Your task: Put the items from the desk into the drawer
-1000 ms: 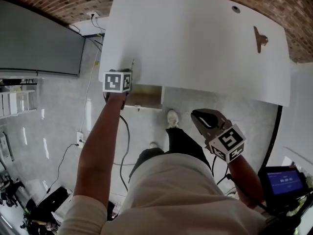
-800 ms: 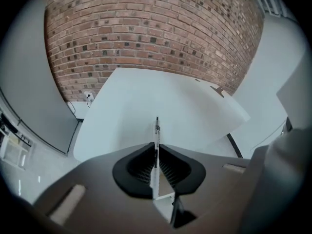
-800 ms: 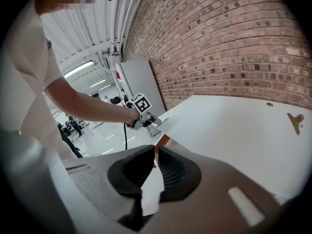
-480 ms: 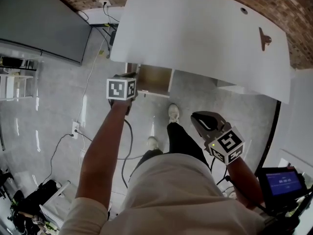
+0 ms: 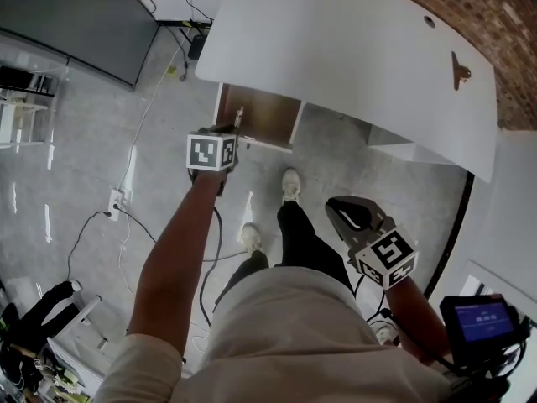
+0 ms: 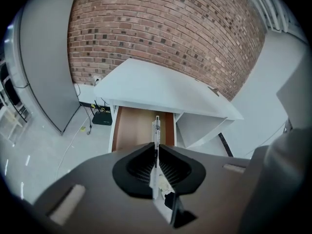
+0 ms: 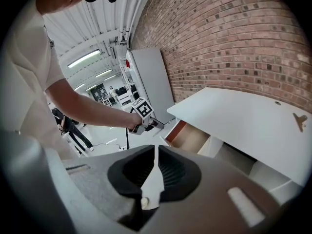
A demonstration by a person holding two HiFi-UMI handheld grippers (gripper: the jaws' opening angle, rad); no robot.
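My left gripper [image 5: 225, 133] is shut on a slim pen [image 6: 156, 130], whose tip sticks out past the jaws toward the open drawer [image 5: 258, 121]. The drawer's brown inside [image 6: 140, 126] shows under the white desk [image 5: 336, 49] at its left end. One small brown item [image 5: 459, 70] lies on the desk's far right, also seen as the brown item [image 7: 298, 118] in the right gripper view. My right gripper [image 5: 337, 209] hangs low by my hip, well away from the desk. Its jaws are shut with nothing between them, as the right gripper [image 7: 156, 152] view shows.
A grey cabinet [image 5: 67, 15] stands left of the desk. Cables [image 5: 126, 217] run over the floor by a wall socket. My feet [image 5: 289, 183] stand just before the drawer. A white side unit [image 6: 200, 128] sits under the desk to the right. A small screen [image 5: 482, 319] is at lower right.
My left gripper with the pen has come away from the desk's front edge and now sits at the drawer's front. Much more of the drawer's inside shows. The right gripper has barely moved.
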